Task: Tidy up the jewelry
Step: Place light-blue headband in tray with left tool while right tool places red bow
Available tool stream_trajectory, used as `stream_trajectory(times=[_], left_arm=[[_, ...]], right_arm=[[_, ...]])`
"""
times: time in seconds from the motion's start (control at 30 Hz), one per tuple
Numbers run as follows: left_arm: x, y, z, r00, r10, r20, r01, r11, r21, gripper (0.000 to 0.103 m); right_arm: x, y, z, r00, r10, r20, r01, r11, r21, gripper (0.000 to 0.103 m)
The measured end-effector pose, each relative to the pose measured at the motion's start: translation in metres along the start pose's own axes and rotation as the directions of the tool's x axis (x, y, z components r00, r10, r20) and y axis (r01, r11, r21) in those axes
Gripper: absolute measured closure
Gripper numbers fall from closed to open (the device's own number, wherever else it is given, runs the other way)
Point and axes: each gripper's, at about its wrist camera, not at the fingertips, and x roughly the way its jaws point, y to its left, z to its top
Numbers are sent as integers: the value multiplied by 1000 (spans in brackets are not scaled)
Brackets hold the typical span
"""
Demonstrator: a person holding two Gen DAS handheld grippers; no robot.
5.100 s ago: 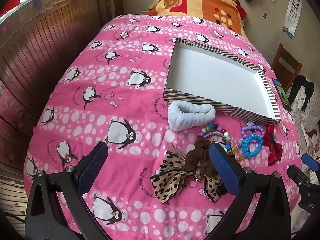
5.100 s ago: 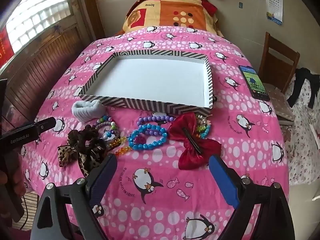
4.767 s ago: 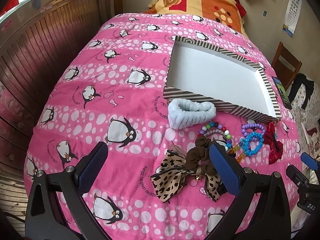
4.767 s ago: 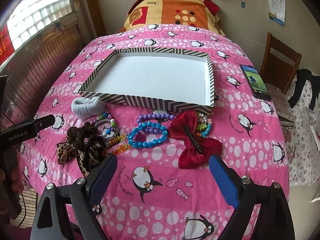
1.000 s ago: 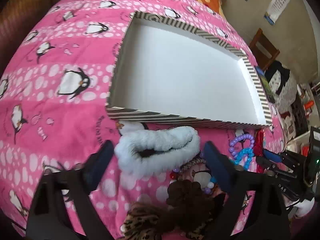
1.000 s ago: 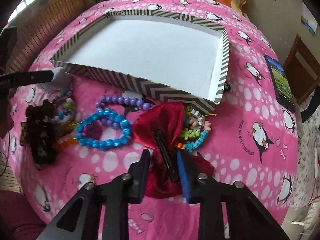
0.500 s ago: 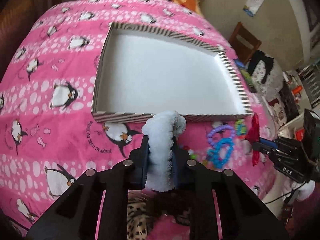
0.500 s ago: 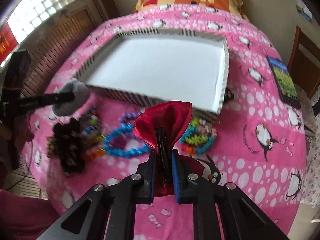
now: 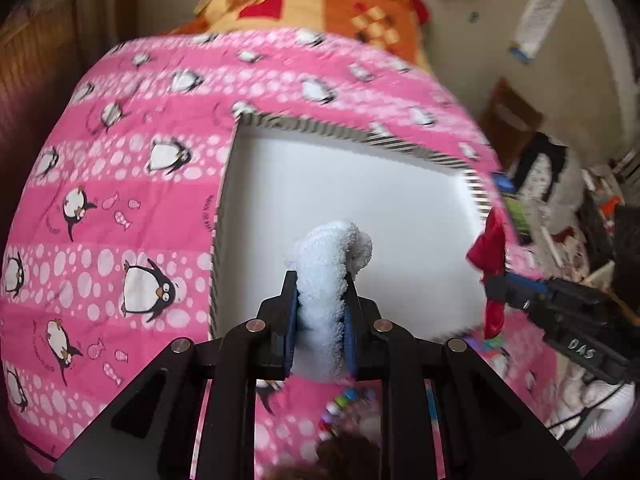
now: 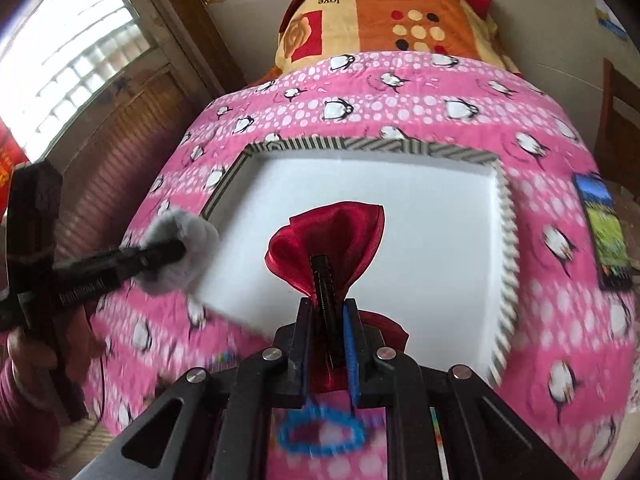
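Note:
My left gripper (image 9: 320, 280) is shut on a fluffy pale-blue scrunchie (image 9: 328, 264) and holds it above the near edge of the white tray (image 9: 360, 184) with striped walls. My right gripper (image 10: 327, 308) is shut on a red satin bow clip (image 10: 332, 232), held over the tray (image 10: 400, 216). The bow also shows in the left wrist view (image 9: 490, 248), and the scrunchie in the right wrist view (image 10: 180, 240). A blue bead bracelet (image 10: 320, 432) and coloured beads (image 9: 344, 404) lie blurred on the bed below.
The tray sits on a pink penguin quilt (image 9: 120, 208). A phone (image 10: 604, 224) lies on the quilt at the right. An orange pillow (image 10: 380, 12) is at the head. A wooden chair (image 9: 508, 120) stands beside the bed. Wooden panelling (image 10: 120, 128) runs along the left.
Both grippers have risen and moved forward over the tray, carrying the scrunchie and the red bow. The loose jewelry has dropped to the bottom of both views.

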Motion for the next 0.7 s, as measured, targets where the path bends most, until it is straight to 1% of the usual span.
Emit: stream_trajectory(times=[0.1,0.17,0.23,0.37,0.43,0.57,0.6,0.63,0.67,0.7], left_arm=[[21,12,5,999,26,-35,-27,998,-50,85],[32,16,7,997,55,-52,-59,996,-70,85],[39,19,7,996,52,-66,-58,995,-87,85],[39,17,5,996,75,-52,-78,994,-71,84],[40,16,5,995,90,-43,-92,994,-62,83],[44,15,9,994,103,-30,-105,994,-43,70],[45,16,9,994,104,-30,-105,994,-40,65],[45,17,9,994,103,-30,-105,994,-40,63],[46,18,8,994,102,-32,-103,994,-44,58],[47,19,8,994,101,-35,-102,994,-49,51]], right_arm=[[31,3,27,1000,10,-22,-9,1000,12,90],[59,4,48,998,43,-52,-41,998,39,90],[84,8,65,996,54,-76,-50,998,46,90],[129,17,92,993,55,-108,-51,998,42,90],[146,19,103,991,65,-115,-58,997,60,90],[168,22,117,990,85,-112,-76,994,81,90],[171,21,118,989,95,-111,-85,992,90,89],[173,20,120,988,112,-106,-102,990,102,89],[173,18,121,986,131,-102,-119,986,114,89],[172,15,121,984,148,-97,-136,983,123,85]])
